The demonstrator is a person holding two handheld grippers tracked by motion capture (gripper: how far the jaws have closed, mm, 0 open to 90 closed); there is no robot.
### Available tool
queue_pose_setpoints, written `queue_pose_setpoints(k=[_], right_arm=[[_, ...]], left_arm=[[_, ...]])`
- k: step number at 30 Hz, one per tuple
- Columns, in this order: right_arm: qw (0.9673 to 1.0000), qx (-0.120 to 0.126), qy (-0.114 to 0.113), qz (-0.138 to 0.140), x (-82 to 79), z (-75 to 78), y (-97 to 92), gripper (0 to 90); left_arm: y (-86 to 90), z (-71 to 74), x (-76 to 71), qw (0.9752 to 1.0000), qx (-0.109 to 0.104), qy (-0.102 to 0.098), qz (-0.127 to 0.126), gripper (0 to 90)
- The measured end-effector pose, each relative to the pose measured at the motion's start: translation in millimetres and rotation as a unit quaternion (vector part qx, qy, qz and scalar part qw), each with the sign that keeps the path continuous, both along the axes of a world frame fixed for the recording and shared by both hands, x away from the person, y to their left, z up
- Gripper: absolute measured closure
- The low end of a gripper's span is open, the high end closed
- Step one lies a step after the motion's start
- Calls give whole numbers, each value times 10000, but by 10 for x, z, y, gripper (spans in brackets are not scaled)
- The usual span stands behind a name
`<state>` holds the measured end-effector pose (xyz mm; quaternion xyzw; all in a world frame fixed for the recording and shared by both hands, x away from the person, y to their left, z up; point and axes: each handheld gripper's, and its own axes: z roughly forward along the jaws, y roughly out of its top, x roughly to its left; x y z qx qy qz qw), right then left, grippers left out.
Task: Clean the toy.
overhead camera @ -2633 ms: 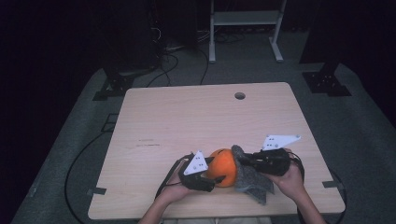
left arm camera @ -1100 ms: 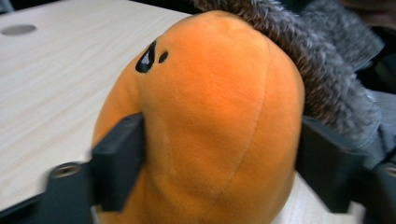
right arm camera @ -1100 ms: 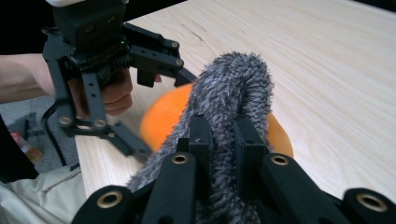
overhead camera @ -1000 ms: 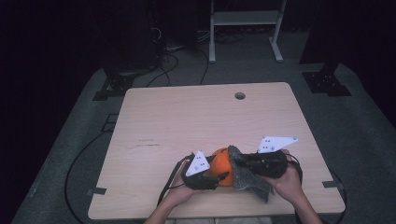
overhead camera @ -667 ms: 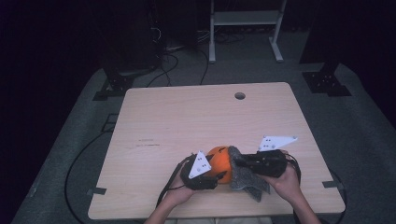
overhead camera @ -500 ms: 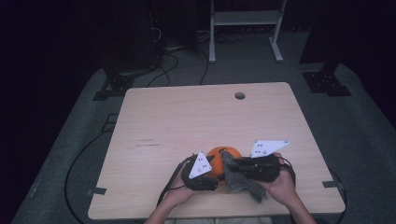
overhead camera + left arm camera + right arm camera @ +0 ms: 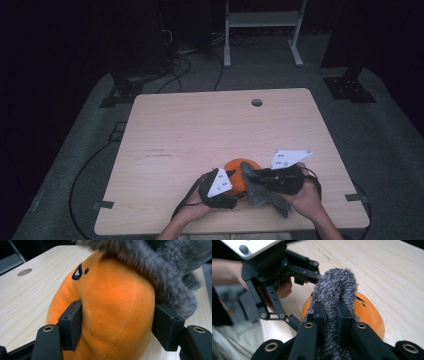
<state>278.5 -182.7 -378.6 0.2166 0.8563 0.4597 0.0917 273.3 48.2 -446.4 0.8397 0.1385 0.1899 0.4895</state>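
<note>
An orange plush toy (image 7: 239, 167) with a black eye mark sits near the front edge of the wooden table (image 7: 200, 130). My left gripper (image 7: 234, 192) is shut on the toy (image 7: 112, 305), its pads pressing both flanks; the jaws have just eased slightly wider with the toy still between them. A grey furry cloth (image 7: 261, 193) lies against the toy's right side and over its top (image 7: 155, 265). My right gripper (image 7: 260, 177) is shut on a fold of that cloth (image 7: 335, 287), just above the toy (image 7: 368, 312). In the right gripper view my right gripper (image 7: 332, 317) faces the left gripper (image 7: 304, 300).
A round cable hole (image 7: 257, 102) lies near the table's far edge. Beyond the table stand a white metal frame (image 7: 262, 20) and black stands (image 7: 350, 85), with cables (image 7: 180, 55) on the grey floor. The person's hands (image 7: 305, 200) sit at the table's front edge.
The right gripper has carried the grey cloth leftward, from the toy's right side to up against and over the toy. The left gripper has stayed put on the toy.
</note>
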Motion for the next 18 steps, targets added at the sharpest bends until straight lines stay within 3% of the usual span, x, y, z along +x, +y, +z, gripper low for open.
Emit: queue_pose_setpoints(k=[1,4,5,7,8,9,10,12,15,18], right_arm=[[9998,-146,-126,3,-13,9,44,802],[9996,-74,-137,-245,66,6,-44,799],[9992,-93,-112,-380,114,-19,-111,800],[9984,-93,161,-534,196,-95,-235,803],[9984,-30,345,-455,201,-117,-259,804],[9988,-9,375,-320,176,-108,-244,804],[9993,-44,345,-142,133,-78,-203,804],[9989,149,326,316,79,-18,-123,804],[9994,-65,255,210,119,-16,-72,799],[9990,22,420,-151,233,-94,-242,798]], left_arm=[[16,7,0,10000,5,5,7,324],[83,5,18,9999,-83,86,2,326],[94,-5,17,9999,-85,65,-26,326],[69,-16,-3,9999,22,-18,-166,326],[69,-16,-3,9999,22,-18,-166,324],[26,-9,-36,9988,302,-227,-316,320],[17,-8,-46,9984,352,-270,-352,317],[7,-10,-61,9981,380,-329,-348,317],[20,1,-63,9983,374,-335,-301,316],[38,25,-29,9989,288,-253,-266,290]])
